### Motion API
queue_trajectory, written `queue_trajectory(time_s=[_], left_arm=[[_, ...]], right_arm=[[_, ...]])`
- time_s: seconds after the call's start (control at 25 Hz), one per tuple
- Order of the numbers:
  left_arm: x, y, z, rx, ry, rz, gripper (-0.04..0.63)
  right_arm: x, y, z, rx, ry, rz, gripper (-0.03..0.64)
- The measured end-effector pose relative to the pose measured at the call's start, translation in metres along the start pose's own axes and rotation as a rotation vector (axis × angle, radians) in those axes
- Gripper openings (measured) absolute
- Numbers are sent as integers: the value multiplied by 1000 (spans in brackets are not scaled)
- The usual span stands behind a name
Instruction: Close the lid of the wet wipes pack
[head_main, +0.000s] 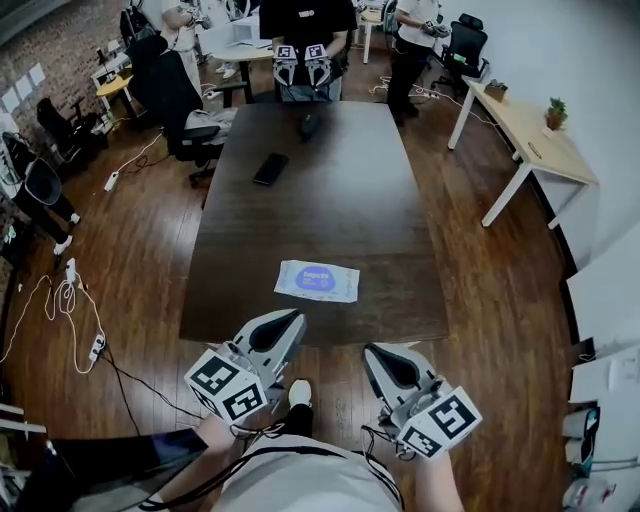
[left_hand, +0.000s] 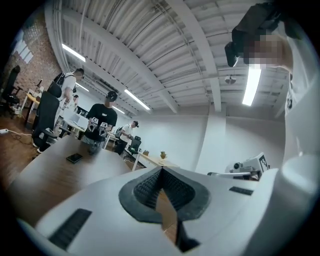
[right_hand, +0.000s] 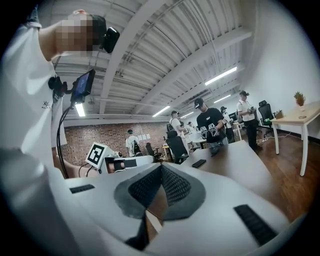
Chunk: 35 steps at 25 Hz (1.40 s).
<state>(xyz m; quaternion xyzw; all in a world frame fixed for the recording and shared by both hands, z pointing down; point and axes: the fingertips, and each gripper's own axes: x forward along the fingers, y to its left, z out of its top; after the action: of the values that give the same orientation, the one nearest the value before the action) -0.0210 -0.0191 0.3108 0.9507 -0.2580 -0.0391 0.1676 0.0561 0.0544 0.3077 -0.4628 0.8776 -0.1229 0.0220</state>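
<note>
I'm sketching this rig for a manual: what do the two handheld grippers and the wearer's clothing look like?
Both the left gripper and right gripper have pale grey, wedge-shaped shells tapering to a point. Each carries a white cube with black square markers. The pads are black and ribbed. The person wears a white top.

An open-plan office: a long dark meeting table (head_main: 330, 190) on a wood floor (head_main: 130, 240), black swivel chairs (head_main: 165, 80) at eleven o'clock, a white desk (head_main: 525, 125) at two o'clock, a brick wall (head_main: 55, 50) at ten o'clock, and strip lights (left_hand: 252, 85) overhead.
</note>
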Motion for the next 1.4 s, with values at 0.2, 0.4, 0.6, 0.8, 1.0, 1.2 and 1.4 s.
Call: queue_trajectory(time_s=[0.2,0.4,0.6,0.8,1.0,1.2,1.4], left_arm=[[-23,-72,-35,-8,13,48,-2],[-57,-129,-69,-31,12,83,-2],[-91,-166,-69,-13,11,123,-2],[-104,-194,-46,34,-6,138,-2],[-114,-204,-37,59,-44,107,-3],[-137,-195,-26,66,-59,97,-2],[-156,-185,-16,63,-67,81,-2]], right_arm=[[-79,30,-22,3,-4,13,8],[-147,43,-36,60,-24,0,8],[-188,59,-39,99,-71,21,8],[-210,72,-26,79,-107,18,8],[-219,87,-17,46,-133,19,8],[-213,107,-17,25,-133,-12,8],[-208,128,-17,4,-139,-49,8]])
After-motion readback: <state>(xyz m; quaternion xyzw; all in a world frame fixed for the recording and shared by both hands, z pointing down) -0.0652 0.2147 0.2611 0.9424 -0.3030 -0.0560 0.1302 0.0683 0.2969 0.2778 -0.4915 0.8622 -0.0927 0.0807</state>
